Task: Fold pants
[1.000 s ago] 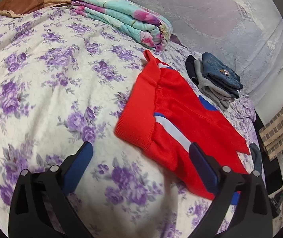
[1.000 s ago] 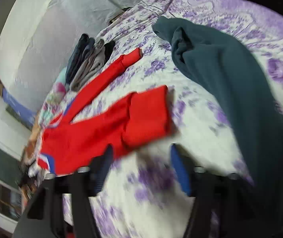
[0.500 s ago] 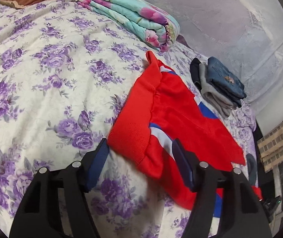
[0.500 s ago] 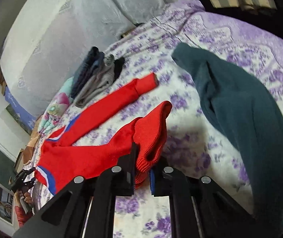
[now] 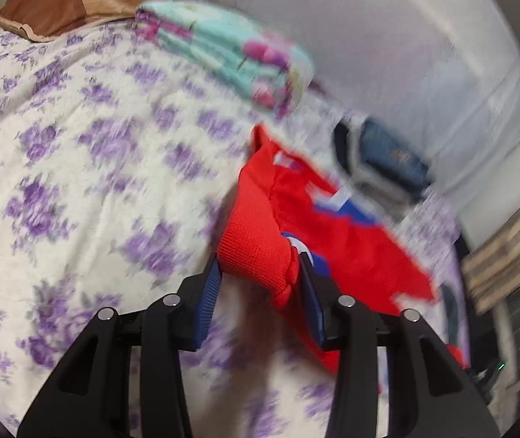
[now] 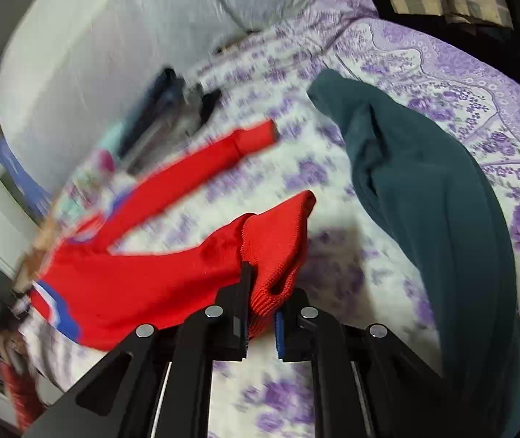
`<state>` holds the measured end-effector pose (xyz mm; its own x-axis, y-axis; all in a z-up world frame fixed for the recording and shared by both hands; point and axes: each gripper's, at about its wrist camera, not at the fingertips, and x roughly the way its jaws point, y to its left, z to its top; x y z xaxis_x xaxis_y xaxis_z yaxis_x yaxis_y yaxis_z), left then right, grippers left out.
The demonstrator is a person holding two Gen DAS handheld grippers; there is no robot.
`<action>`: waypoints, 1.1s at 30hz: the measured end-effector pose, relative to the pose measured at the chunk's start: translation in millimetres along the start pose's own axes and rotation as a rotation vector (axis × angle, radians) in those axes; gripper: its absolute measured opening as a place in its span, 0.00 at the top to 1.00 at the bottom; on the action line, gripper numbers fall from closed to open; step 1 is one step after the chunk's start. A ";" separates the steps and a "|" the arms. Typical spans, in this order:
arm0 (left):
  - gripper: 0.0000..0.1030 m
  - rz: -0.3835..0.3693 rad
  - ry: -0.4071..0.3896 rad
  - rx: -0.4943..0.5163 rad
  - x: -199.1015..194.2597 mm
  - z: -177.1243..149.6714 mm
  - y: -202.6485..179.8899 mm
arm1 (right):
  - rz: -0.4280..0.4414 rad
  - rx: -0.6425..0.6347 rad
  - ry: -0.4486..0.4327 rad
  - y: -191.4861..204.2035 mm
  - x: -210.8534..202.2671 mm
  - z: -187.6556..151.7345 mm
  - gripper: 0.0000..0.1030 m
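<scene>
No writing legible; both grippers, left gripper (image 5: 258, 273) and right gripper (image 6: 262, 301), clamp red pants (image 5: 333, 233).

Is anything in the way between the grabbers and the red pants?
No, nothing visible. The left gripper, whose jaws have just been closing, pinches the ribbed waistband of the red pants. The right gripper clamps a ribbed leg cuff. The dark green garment lies off to the side.

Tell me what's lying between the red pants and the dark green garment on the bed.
Nothing: in the right wrist view only bare floral bedsheet separates the red pants from the dark green garment.
</scene>
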<state>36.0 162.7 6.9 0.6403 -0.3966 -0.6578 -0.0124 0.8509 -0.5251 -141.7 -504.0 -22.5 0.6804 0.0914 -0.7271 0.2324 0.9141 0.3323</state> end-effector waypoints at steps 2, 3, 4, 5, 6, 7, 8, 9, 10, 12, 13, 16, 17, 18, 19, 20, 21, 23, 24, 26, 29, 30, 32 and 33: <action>0.59 0.024 0.070 -0.048 13.5 -12.2 20.1 | 0.001 0.011 -0.021 -11.2 -3.3 -10.9 0.69; 0.58 -0.008 0.064 -0.069 11.6 -15.3 27.6 | 0.007 0.033 -0.024 -15.1 -9.4 -12.7 0.66; 0.58 -0.039 0.056 -0.090 6.5 -16.9 33.7 | 0.004 0.060 -0.034 -19.9 -18.5 -13.5 0.63; 0.57 -0.054 0.051 -0.109 -0.1 -16.2 37.5 | -0.013 0.081 -0.060 -23.9 -30.0 -13.2 0.63; 0.57 -0.044 0.017 -0.127 -13.4 -13.0 39.1 | -0.050 0.088 -0.111 -26.1 -45.9 -11.3 0.63; 0.53 -0.011 -0.024 -0.121 -25.2 -9.7 36.9 | -0.092 0.077 -0.152 -24.7 -58.0 -9.2 0.62; 0.50 0.040 -0.083 -0.083 -41.4 -3.7 28.7 | -0.130 0.055 -0.192 -20.1 -68.6 -6.8 0.61; 0.42 0.061 -0.116 -0.054 -49.2 -0.9 20.2 | -0.142 0.023 -0.223 -12.9 -74.9 -4.6 0.61; 0.35 0.077 -0.142 -0.022 -54.2 3.4 9.5 | -0.135 -0.021 -0.244 -0.3 -77.5 -1.9 0.61; 0.30 0.075 -0.143 0.067 -49.0 11.7 -24.4 | -0.096 -0.094 -0.239 26.2 -68.5 2.0 0.61; 0.28 0.059 -0.124 0.113 -40.0 15.5 -39.9 | -0.073 -0.126 -0.223 39.9 -59.4 3.3 0.60; 0.26 0.033 -0.038 0.274 4.3 11.9 -86.8 | -0.017 -0.216 -0.124 77.6 -14.4 1.0 0.53; 0.26 0.059 0.001 0.302 27.9 9.5 -95.7 | -0.012 -0.231 -0.094 83.6 -2.5 -0.9 0.52; 0.26 0.077 0.030 0.304 45.5 6.3 -97.5 | -0.009 -0.245 -0.037 89.1 16.9 -4.6 0.51; 0.26 0.093 0.069 0.298 62.4 3.8 -93.7 | -0.020 -0.250 0.028 88.6 36.1 -9.0 0.46; 0.26 0.117 0.131 0.283 86.8 1.9 -84.0 | -0.031 -0.260 0.055 87.0 46.1 -12.7 0.45; 0.26 0.121 0.144 0.289 98.0 0.0 -77.5 | -0.033 -0.301 0.023 88.7 45.8 -15.5 0.45; 0.26 0.135 0.124 0.366 94.0 -4.9 -82.0 | -0.030 -0.308 0.048 89.4 40.9 -11.7 0.45; 0.26 0.149 0.129 0.391 89.0 -5.1 -86.3 | -0.009 -0.285 0.047 88.0 34.9 -5.7 0.45; 0.26 0.120 0.083 0.424 69.9 4.3 -93.6 | 0.039 -0.270 0.024 86.4 25.6 7.0 0.45; 0.09 0.174 -0.054 0.468 47.5 32.4 -103.4 | 0.080 -0.256 -0.034 89.4 23.0 40.8 0.43; 0.04 0.191 -0.083 0.474 45.5 42.6 -105.1 | 0.119 -0.252 -0.052 90.9 27.1 58.1 0.40; 0.04 0.207 -0.081 0.482 53.7 63.6 -103.2 | 0.164 -0.257 -0.073 94.4 33.9 79.2 0.34; 0.04 0.220 -0.061 0.464 65.3 79.3 -96.2 | 0.194 -0.270 -0.101 98.1 39.6 91.9 0.32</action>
<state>139.9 82.3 57.3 0.7050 -0.1816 -0.6856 0.1808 0.9807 -0.0738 -28.1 -447.0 36.5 0.7626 0.2463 -0.5981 -0.0911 0.9563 0.2777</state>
